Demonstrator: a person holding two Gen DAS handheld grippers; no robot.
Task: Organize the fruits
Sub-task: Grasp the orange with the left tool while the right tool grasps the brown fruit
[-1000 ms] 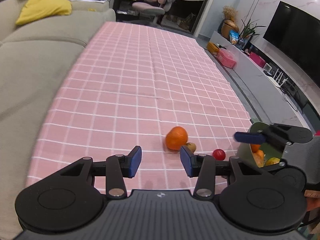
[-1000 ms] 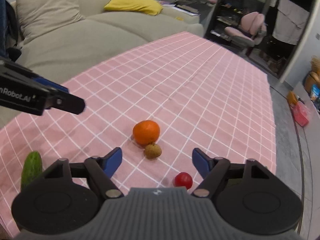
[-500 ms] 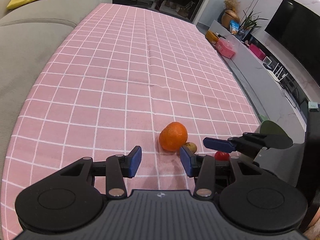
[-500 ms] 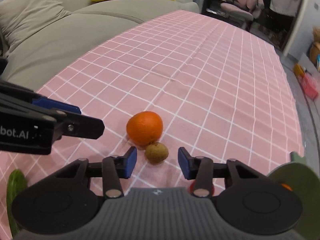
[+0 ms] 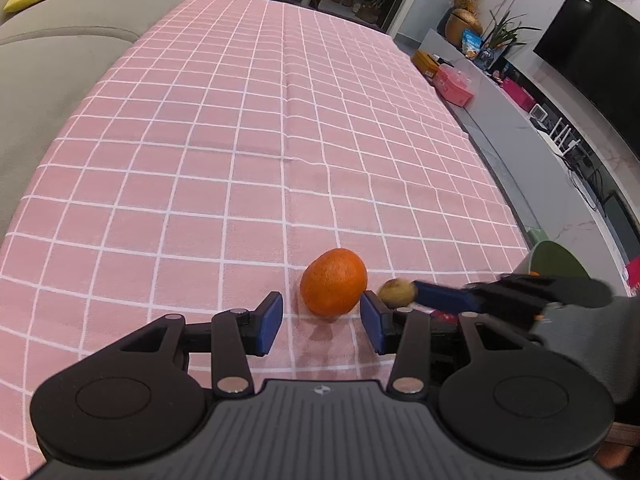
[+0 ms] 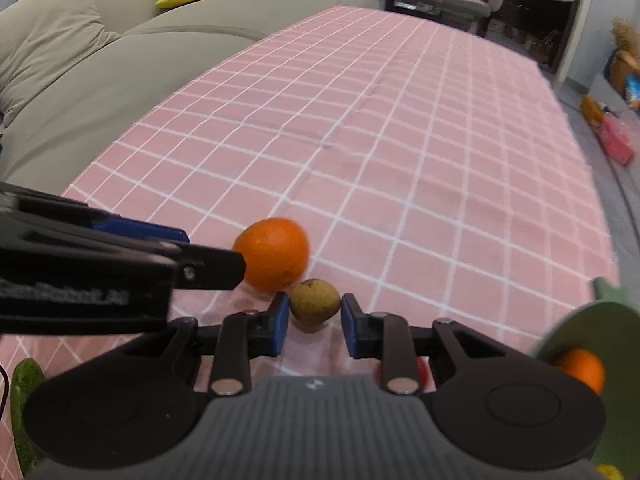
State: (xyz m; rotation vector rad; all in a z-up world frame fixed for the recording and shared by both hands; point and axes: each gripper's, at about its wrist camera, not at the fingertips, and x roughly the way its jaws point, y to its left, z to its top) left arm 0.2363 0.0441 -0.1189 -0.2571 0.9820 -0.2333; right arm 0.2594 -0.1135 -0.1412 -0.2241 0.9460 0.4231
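Note:
An orange (image 5: 334, 282) lies on the pink checked cloth (image 5: 256, 152), just ahead of my left gripper (image 5: 321, 320), which is open with its pads either side of the orange's near end. A small brown kiwi (image 6: 315, 302) lies right of the orange (image 6: 272, 257). My right gripper (image 6: 313, 326) is open, its blue pads close on both sides of the kiwi (image 5: 396, 291). A red fruit (image 6: 420, 370) is mostly hidden under the right gripper.
A green bowl (image 6: 608, 332) holding an orange fruit (image 6: 582, 368) stands at the right near the table edge (image 5: 556, 256). A cucumber (image 6: 22, 412) lies at the near left. A sofa (image 6: 80, 92) runs along the table's left side.
Both grippers moved forward and down toward the fruits. The right gripper narrowed from wide open and now brackets the kiwi. The left gripper reached the orange.

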